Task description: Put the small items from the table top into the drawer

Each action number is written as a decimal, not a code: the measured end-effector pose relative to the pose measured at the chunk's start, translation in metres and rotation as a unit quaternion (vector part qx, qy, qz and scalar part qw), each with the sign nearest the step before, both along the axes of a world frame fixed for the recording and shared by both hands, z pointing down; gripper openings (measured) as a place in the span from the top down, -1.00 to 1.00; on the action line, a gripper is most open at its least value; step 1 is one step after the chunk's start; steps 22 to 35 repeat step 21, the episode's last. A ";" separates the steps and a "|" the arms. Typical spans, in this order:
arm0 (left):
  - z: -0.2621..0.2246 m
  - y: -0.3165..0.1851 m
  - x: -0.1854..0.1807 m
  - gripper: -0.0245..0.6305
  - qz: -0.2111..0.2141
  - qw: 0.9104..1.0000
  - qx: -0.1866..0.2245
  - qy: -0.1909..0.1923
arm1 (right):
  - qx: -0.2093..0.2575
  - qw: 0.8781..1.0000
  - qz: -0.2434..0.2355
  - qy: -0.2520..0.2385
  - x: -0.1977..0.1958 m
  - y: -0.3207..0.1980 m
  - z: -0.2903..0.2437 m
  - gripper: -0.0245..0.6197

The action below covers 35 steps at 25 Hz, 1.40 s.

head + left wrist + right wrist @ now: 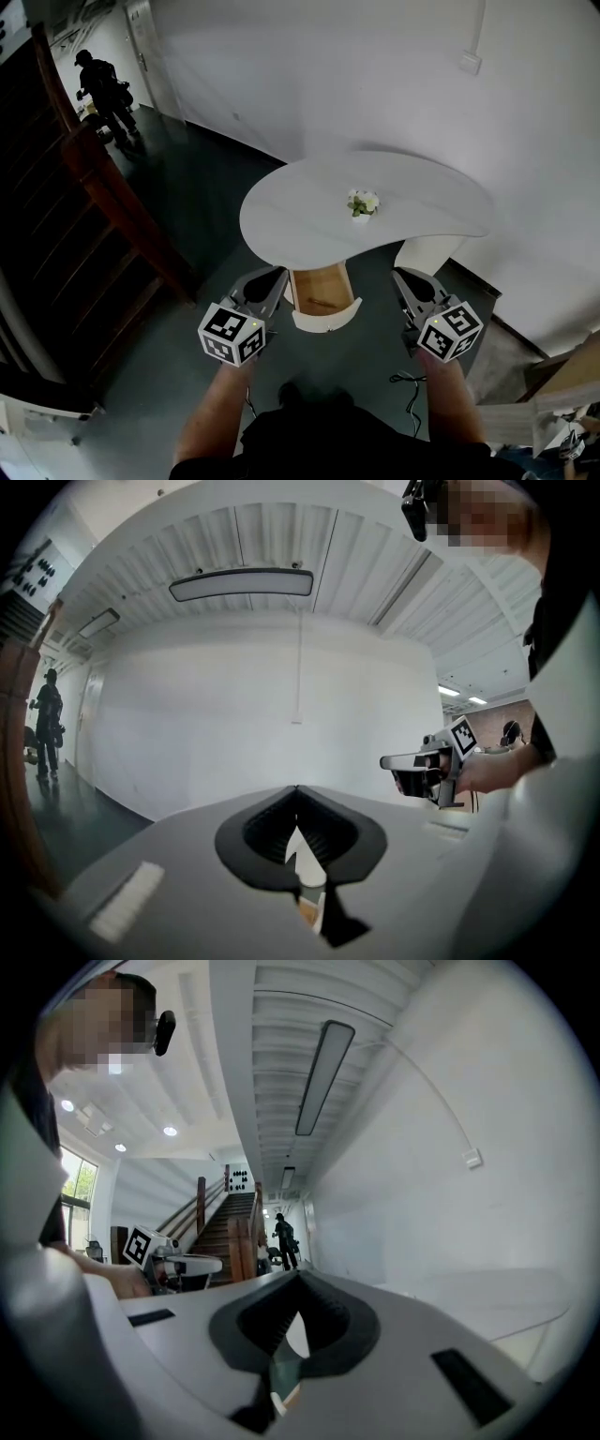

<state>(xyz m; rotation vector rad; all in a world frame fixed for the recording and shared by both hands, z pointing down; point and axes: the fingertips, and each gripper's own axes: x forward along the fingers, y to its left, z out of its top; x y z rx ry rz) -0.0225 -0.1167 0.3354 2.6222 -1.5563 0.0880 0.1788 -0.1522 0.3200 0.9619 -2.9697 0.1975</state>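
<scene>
In the head view, the drawer [323,292] stands pulled out from under the white bench [281,220], its wooden floor showing; I cannot tell whether anything lies in it. The only small item in sight is a little flower pot [362,203] on the bench top, beyond the drawer and slightly to its right. The left gripper [274,281] hangs just left of the drawer and the right gripper [403,279] well to the drawer's right, both short of the bench top and neither touching anything. In the left gripper view, the left gripper [297,803] has its jaws pressed together at the tips with nothing held; a sliver of the drawer's wood shows through the gap lower down, and the right gripper [422,766] is seen off to the side. In the right gripper view, the right gripper [298,1288] is likewise closed tip to tip and empty, with the left gripper [178,1265] beside it and a staircase [220,1227] far behind. With the drawer open, the step in hand looks like the reach for the pot. That would call for one gripper, likely the right, to spread its jaws, go forward over the drawer, and close on the pot low down, so the flowers are not crushed.
</scene>
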 end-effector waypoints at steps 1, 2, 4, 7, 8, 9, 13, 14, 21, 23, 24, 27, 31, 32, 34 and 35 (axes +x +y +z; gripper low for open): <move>-0.002 0.001 0.003 0.89 0.005 1.000 0.006 -0.001 | 0.000 1.000 -0.005 -0.003 -0.002 0.001 -0.001 0.89; -0.004 0.002 0.006 0.89 0.011 1.000 0.011 -0.005 | 0.000 1.000 -0.011 -0.005 -0.005 0.003 0.000 0.89; -0.005 0.003 0.013 0.89 0.022 1.000 0.012 -0.013 | -0.003 1.000 -0.019 -0.007 -0.008 0.007 0.003 0.89; -0.002 0.003 0.019 0.89 0.025 1.000 0.001 -0.009 | -0.013 1.000 -0.024 -0.010 -0.007 0.012 0.008 0.89; -0.001 0.003 0.021 0.89 0.024 1.000 -0.003 -0.006 | -0.016 1.000 -0.023 -0.012 -0.005 0.012 0.010 0.89; 0.000 0.002 0.023 0.89 0.022 1.000 -0.006 -0.005 | -0.018 0.999 -0.023 -0.013 -0.002 0.013 0.011 0.89; 0.011 0.000 0.031 0.89 0.017 1.000 -0.023 -0.006 | -0.023 0.999 -0.017 -0.018 0.013 0.012 0.016 0.89; 0.014 -0.001 0.033 0.89 0.015 1.000 -0.027 -0.004 | -0.024 0.999 -0.014 -0.020 0.017 0.012 0.017 0.89; 0.022 0.000 0.050 0.89 0.016 0.999 -0.039 -0.001 | -0.030 0.999 -0.012 -0.029 0.036 0.014 0.020 0.89; 0.022 0.000 0.050 0.89 0.016 0.999 -0.039 -0.001 | -0.030 0.999 -0.012 -0.029 0.036 0.014 0.020 0.89; 0.022 0.000 0.050 0.89 0.016 0.999 -0.039 -0.001 | -0.030 0.999 -0.012 -0.029 0.036 0.014 0.020 0.89; 0.022 0.000 0.050 0.89 0.016 0.999 -0.039 -0.001 | -0.030 0.999 -0.012 -0.029 0.036 0.014 0.020 0.89; 0.022 0.000 0.050 0.89 0.016 0.999 -0.039 -0.001 | -0.030 0.999 -0.012 -0.029 0.036 0.014 0.020 0.89; 0.022 0.000 0.050 0.89 0.016 0.999 -0.039 -0.001 | -0.030 0.999 -0.012 -0.029 0.036 0.014 0.020 0.89; 0.022 0.000 0.050 0.89 0.016 0.999 -0.039 -0.001 | -0.030 0.999 -0.012 -0.029 0.036 0.014 0.020 0.89; 0.022 0.000 0.050 0.89 0.016 0.999 -0.039 -0.001 | -0.030 0.999 -0.012 -0.029 0.036 0.014 0.020 0.89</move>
